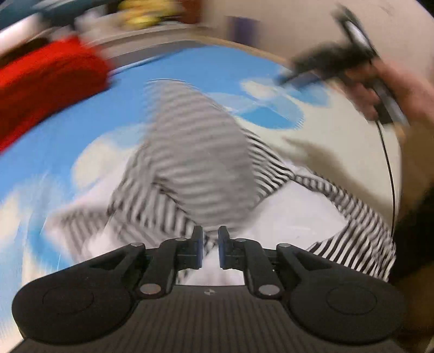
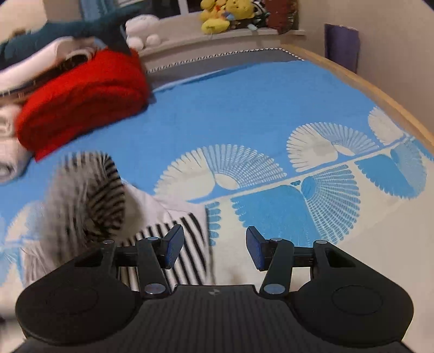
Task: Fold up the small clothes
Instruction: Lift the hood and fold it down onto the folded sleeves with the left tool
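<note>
Blue-and-white bedspread (image 2: 244, 114) covers the bed; on it lies the striped garment (image 1: 200, 163), light, limp, best taken at a hem or corner; left hand-held gripper (image 1: 210, 248) is nearly shut on a fold of it; right hand-held gripper (image 2: 214, 251) gapes empty beside it.

Colours on my feeds: blue, white, red, black stripes

I see a black-and-white striped garment (image 1: 200, 168) on a blue bedspread (image 2: 244, 108) printed with cream fan shapes, a red folded blanket (image 2: 81, 100), yellow plush toys (image 2: 225, 13), a teal plush (image 2: 81, 27), and black grippers with blue pads (image 2: 173, 248).
</note>
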{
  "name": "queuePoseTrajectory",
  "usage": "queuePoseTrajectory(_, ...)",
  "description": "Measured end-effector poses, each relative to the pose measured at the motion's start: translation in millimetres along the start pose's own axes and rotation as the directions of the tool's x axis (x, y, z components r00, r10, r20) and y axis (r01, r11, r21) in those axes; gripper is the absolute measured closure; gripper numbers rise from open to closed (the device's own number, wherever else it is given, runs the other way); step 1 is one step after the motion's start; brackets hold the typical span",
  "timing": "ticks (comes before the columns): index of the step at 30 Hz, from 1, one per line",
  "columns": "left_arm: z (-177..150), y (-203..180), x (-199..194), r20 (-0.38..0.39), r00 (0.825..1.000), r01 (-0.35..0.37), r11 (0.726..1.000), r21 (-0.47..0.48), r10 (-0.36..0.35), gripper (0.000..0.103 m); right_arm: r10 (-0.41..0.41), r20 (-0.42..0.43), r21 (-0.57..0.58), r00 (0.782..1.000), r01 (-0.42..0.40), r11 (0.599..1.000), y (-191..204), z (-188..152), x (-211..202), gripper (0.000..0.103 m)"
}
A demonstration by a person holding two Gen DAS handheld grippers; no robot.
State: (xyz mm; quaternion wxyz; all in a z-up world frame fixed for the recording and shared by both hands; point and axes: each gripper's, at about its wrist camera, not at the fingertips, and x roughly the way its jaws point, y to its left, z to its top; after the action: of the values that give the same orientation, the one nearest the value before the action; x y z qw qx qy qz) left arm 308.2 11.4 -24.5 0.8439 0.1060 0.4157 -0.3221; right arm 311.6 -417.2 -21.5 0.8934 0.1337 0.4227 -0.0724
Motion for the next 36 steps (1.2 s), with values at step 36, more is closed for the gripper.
queuePoseTrajectory(36,-15.0,64.3,160.8,-0.193,0.975,-0.096,0.579,-0.809,-0.108,0.102,0.158,-0.236,0.211,0.959,-0.108,0.971,59.0,-26.6,107.1,0.058)
